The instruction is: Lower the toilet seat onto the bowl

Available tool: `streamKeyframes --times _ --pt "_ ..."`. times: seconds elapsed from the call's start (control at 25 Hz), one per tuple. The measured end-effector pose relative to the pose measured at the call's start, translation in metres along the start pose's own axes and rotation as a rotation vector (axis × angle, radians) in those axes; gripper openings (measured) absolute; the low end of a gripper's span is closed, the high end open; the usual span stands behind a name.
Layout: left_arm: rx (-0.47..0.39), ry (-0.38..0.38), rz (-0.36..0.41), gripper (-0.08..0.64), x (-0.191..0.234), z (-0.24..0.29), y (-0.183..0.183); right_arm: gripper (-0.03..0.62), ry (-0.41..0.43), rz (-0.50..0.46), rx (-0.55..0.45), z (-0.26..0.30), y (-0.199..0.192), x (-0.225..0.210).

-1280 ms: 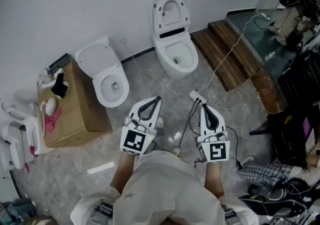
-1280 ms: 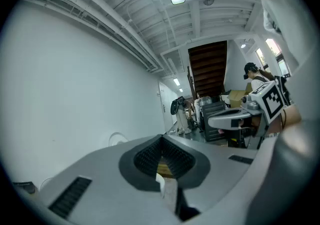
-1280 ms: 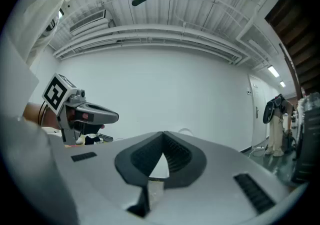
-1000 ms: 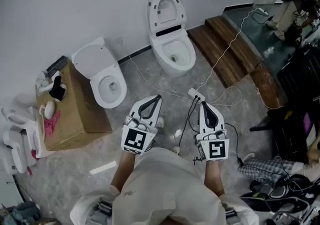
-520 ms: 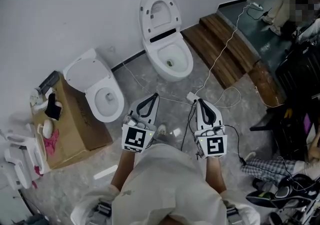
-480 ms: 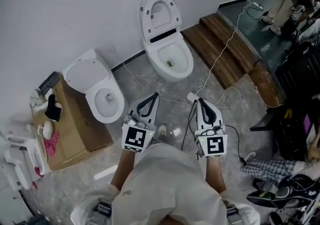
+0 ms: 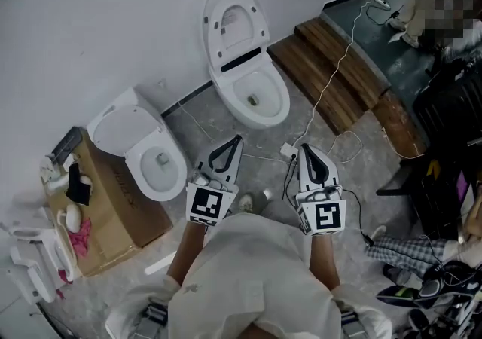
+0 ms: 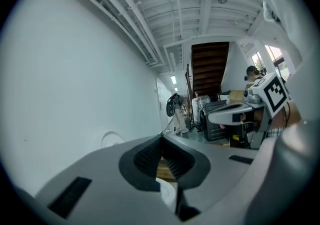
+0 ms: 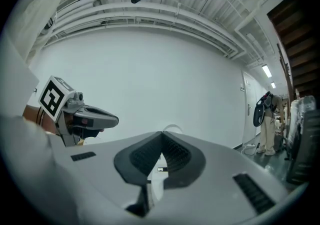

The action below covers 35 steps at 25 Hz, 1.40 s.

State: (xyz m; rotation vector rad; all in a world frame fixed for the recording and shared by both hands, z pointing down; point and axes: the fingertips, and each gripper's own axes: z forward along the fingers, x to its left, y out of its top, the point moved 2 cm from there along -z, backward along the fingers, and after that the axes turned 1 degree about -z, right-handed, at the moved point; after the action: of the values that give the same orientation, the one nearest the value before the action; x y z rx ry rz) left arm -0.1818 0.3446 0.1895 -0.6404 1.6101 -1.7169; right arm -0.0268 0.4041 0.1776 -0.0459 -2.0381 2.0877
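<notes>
While the left gripper (image 7: 236, 140) and right gripper (image 7: 304, 148) hang well short of the raised toilet seat (image 7: 234, 22) — jaws closed, empty — the approach is judged unfinished, with reaching its top edge next.

Head down — gripper views low, sharing toilet (image 7: 247, 55).

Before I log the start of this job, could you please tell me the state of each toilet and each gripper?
Far toilet seat: raised, off the bowl.
Near toilet lid: raised.
Left gripper: shut, empty.
Right gripper: shut, empty.
</notes>
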Motion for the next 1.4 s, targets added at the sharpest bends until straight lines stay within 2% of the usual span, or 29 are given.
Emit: streamKeyframes --times 0.36,0.72,1.4 --pt "0.008 0.007 -0.021 0.014 0.036 0.049 -0.005 0.006 0.003 -0.016 0.028 0.059 -0.010 -0.020" --pt "0.032 0.063 -0.024 0.014 0.074 0.100 -0.007 0.006 0.058 -0.003 0.042 0.124 -0.021 -0.047" --pt "0.102 0.173 -0.030 0.012 0.115 0.221 -0.004 0.006 0.182 0.026 0.029 0.241 -0.036 -0.142"
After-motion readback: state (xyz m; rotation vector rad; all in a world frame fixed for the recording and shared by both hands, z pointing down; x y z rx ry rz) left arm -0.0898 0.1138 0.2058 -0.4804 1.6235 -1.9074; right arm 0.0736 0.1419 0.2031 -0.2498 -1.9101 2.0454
